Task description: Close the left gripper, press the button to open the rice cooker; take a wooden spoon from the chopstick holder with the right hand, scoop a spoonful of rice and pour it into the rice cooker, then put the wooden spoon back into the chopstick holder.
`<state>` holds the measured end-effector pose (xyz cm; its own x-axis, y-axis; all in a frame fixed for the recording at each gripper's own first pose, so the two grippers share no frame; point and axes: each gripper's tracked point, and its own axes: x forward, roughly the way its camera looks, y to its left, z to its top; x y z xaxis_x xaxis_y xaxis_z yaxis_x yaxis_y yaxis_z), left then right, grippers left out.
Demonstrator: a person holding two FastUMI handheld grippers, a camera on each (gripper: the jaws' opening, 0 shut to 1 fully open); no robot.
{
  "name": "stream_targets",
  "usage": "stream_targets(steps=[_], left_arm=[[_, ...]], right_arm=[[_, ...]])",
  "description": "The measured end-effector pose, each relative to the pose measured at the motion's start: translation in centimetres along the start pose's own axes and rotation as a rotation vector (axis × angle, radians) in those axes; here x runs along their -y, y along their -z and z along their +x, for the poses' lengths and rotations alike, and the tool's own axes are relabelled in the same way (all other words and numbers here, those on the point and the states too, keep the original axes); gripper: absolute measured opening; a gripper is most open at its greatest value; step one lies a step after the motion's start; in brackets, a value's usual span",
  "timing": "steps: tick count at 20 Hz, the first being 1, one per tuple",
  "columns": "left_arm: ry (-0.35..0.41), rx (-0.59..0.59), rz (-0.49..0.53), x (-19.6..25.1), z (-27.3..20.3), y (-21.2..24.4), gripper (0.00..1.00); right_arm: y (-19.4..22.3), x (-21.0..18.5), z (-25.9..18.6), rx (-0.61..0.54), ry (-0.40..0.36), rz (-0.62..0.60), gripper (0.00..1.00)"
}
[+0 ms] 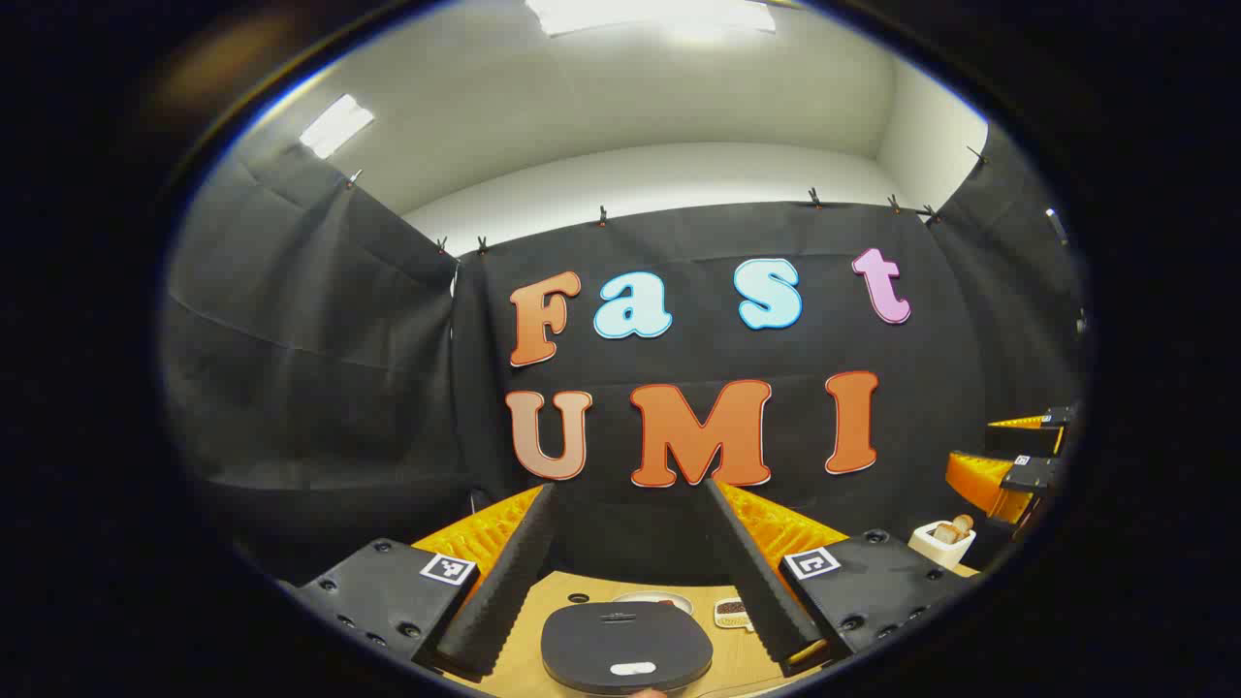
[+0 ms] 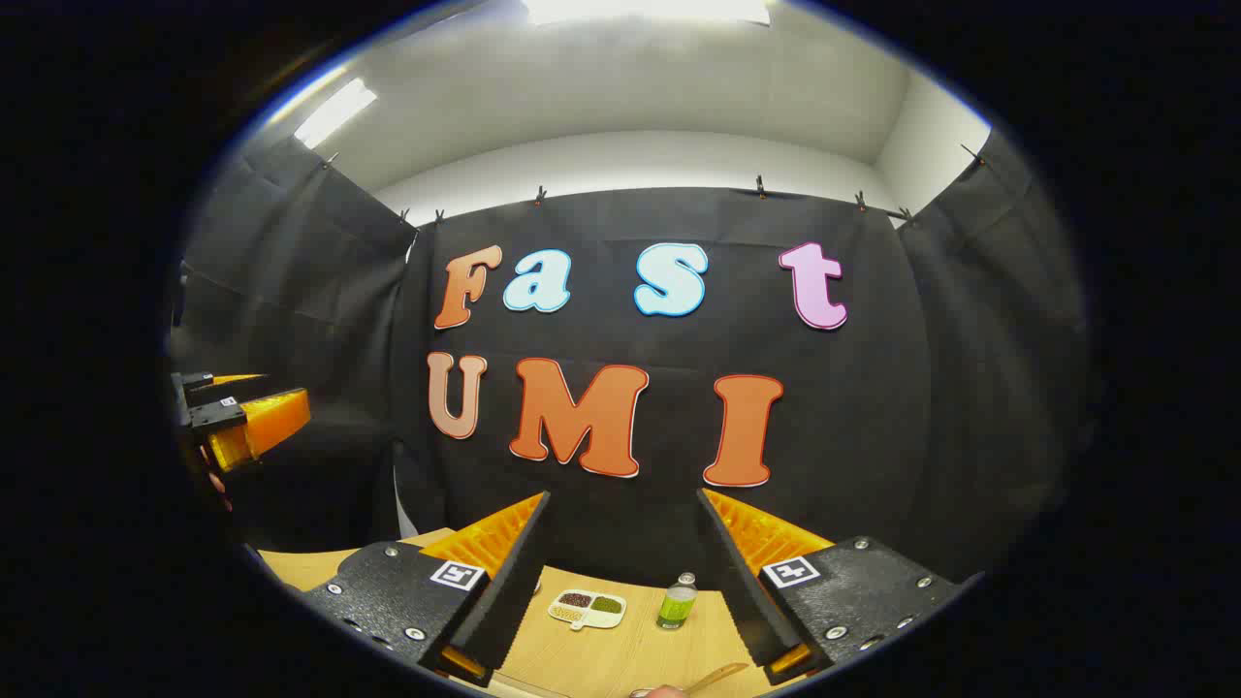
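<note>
Rice cooker [image 1: 625,648] sits low and near in the left gripper view, dark lid down, pale button at its near edge, on the wooden table [image 1: 737,659]. Lid shut, so by my read we're at step one: nothing pressed yet. Left gripper [image 1: 630,553] hangs above and just behind the cooker w/ fingers spread wide, gripping nothing; it's apart from the lid. Next move needs those fingers brought together first, then tip lowered onto the button, which is near the cam's bottom edge, so approach must drop down and toward the near side. Just beyond the cooker: a small divided dish [image 1: 732,613] w/ grains, and a pale round plate edge beside it. Far right, a white chopstick holder [image 1: 942,543] w/ wooden handles poking up; right gripper shows past it at the right rim. In the right gripper view, right gripper [image 2: 620,572] also wide, empty; dish and a green bottle [image 2: 676,603] on the table between its fingers, wooden utensil tip near bottom edge.
</note>
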<state>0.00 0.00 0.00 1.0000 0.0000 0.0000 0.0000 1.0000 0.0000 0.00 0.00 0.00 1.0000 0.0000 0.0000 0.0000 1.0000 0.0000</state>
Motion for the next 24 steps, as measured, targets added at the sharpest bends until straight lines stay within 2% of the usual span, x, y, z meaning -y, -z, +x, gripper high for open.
stream_targets(steps=[3,5,8,12,16,17,24], left_arm=[[0.03,0.01,-0.033,0.9,0.2,-0.2,0.99],[0.026,0.02,-0.031,0.9,0.5,-0.3,0.93],[0.035,0.051,-0.053,1.2,0.6,-1.1,0.93],[0.033,0.074,-0.02,1.2,0.6,-1.5,0.93],[0.025,0.095,-0.032,1.0,0.6,-2.0,0.93],[0.026,0.102,-0.034,1.1,0.7,-2.2,1.0],[0.029,0.096,-0.011,1.1,1.3,-1.9,1.0]], right_arm=[[0.6,0.5,-0.3,-0.02,0.013,-0.006,0.89],[0.8,0.8,-0.3,-0.027,0.021,-0.005,0.89],[0.9,0.9,-0.3,-0.029,0.024,0.004,0.89],[1.1,0.7,-0.2,-0.033,0.018,0.003,0.89],[1.1,0.5,0.1,-0.032,0.018,0.017,0.89],[1.1,0.5,0.2,-0.033,0.018,0.021,0.89],[1.2,0.3,0.5,-0.036,0.028,0.026,0.89]])
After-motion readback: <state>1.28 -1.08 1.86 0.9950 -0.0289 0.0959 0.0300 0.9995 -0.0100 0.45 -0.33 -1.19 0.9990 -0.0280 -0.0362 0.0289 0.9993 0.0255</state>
